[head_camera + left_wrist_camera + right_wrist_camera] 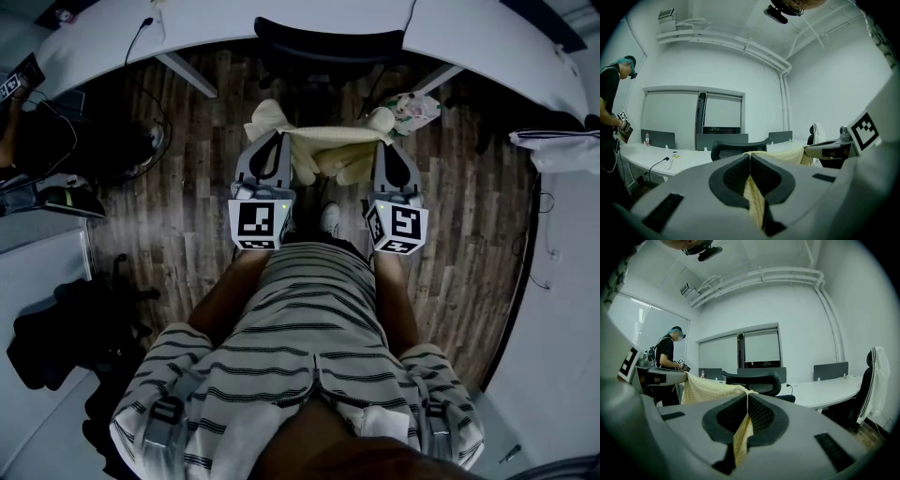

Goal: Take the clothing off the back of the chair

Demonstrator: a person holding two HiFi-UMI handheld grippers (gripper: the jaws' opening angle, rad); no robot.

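Observation:
A pale yellow garment point(330, 150) hangs stretched between my two grippers, clear of the black office chair point(328, 42) at the desk ahead. My left gripper point(278, 137) is shut on the garment's left end, and cloth point(754, 199) shows pinched between its jaws in the left gripper view. My right gripper point(385, 141) is shut on the right end, with a fold of garment point(740, 437) squeezed between its pads. The chair's back point(740, 147) stands bare beyond the cloth; the same chair point(757, 380) shows in the right gripper view.
A curved white desk point(469, 33) runs along the top. A cable point(141, 37) drops from it at the left. Dark bags point(66, 328) lie on the wooden floor at lower left. Another chair with a white garment point(876, 380) stands at the right. A person point(668, 357) stands far left.

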